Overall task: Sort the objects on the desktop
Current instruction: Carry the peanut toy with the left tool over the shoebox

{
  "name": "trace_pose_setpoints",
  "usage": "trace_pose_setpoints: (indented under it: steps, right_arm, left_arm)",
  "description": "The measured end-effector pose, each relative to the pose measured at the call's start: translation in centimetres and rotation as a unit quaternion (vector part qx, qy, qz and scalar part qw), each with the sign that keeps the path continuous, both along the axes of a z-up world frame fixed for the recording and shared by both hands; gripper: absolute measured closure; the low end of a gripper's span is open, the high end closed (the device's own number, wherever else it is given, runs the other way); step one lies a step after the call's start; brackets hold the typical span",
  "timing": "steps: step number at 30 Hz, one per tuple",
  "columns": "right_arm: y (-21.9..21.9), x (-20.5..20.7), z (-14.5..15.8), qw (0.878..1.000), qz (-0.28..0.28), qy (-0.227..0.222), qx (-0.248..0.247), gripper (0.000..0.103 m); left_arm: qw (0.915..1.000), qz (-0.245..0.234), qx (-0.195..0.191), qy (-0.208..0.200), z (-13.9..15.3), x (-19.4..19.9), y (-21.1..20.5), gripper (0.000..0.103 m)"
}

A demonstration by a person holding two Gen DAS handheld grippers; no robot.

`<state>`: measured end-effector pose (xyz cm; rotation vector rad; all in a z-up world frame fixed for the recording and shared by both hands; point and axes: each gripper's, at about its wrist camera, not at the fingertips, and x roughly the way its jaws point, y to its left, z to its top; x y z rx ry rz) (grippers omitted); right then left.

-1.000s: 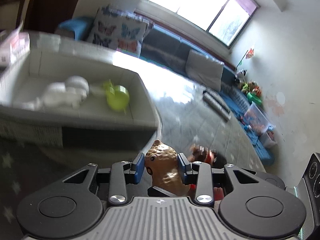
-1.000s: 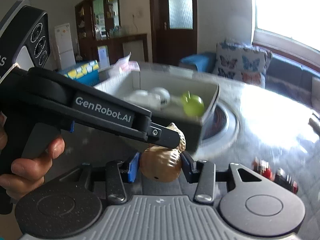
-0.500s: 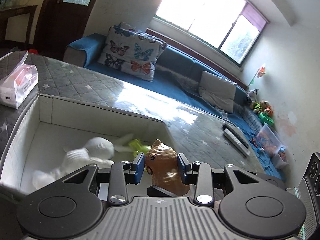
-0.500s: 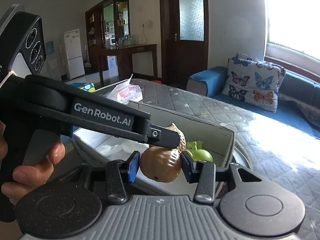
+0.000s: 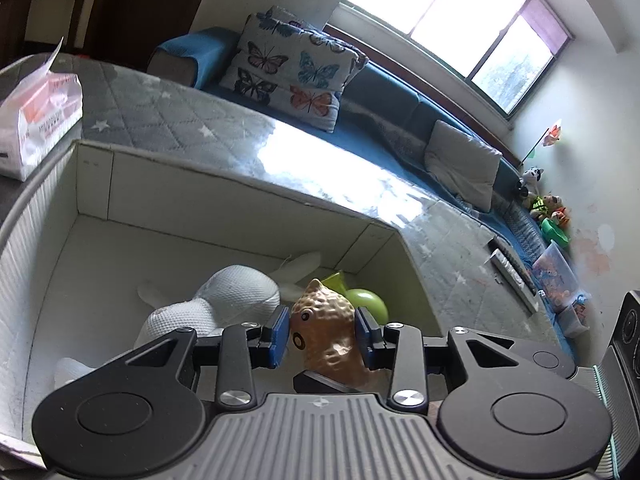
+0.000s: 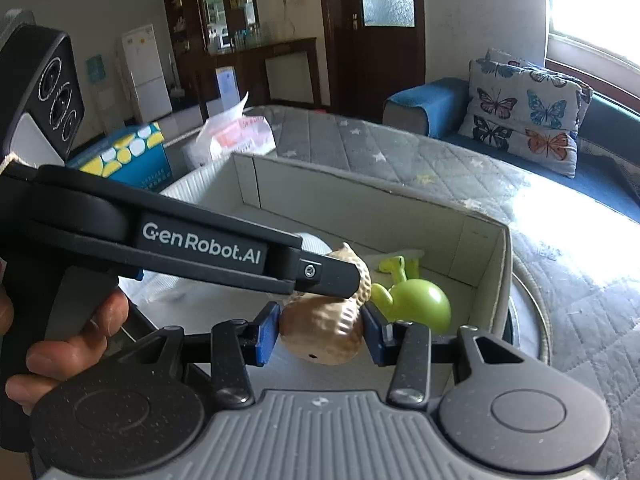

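Both grippers are shut on one brown bumpy toy animal, held over a white open box [image 5: 224, 184]. In the left wrist view the left gripper [image 5: 321, 336] clamps the toy [image 5: 326, 328] at its head. In the right wrist view the right gripper [image 6: 319, 334] clamps the toy's [image 6: 322, 330] rounded underside, and the left gripper's body [image 6: 200, 244] crosses above it. Inside the box lie a white plush toy [image 5: 224, 300] and a green toy [image 6: 416, 298], also in the left wrist view [image 5: 366, 302].
The box [image 6: 360, 200] stands on a grey quilted star-pattern surface [image 5: 168, 112]. A tissue pack [image 5: 36, 116] lies left of the box. A blue carton [image 6: 128, 156] stands behind. A blue sofa with butterfly cushions [image 5: 296, 72] runs along the window wall. Remote controls [image 5: 512, 276] lie to the right.
Both grippers, holding the brown toy together, have moved from outside the box's near wall up and over the box. The toy now hangs above the box interior.
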<state>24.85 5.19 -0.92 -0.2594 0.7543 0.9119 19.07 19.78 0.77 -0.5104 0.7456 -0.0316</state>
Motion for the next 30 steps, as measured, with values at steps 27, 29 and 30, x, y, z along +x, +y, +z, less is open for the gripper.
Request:
trace_pose_setpoints:
  steps: [27,29,30]
  right_arm:
    - [-0.1,-0.6,-0.3,1.000,-0.004,0.006,-0.008,0.057]
    - [-0.3,-0.8,0.0,1.000,-0.005,0.005,-0.003,0.057]
    - [-0.5,-1.0,0.3,1.000,-0.006,0.002,-0.001,0.057]
  left_arm:
    - [0.9999,0.003,-0.012,-0.001,0.5,-0.8,0.4,0.066]
    - [0.9999,0.002,-0.011,-0.004,0.7,-1.1,0.2,0.066]
    - [0.9999,0.002,-0.010,-0.005,0.9,-1.2,0.1,0.066]
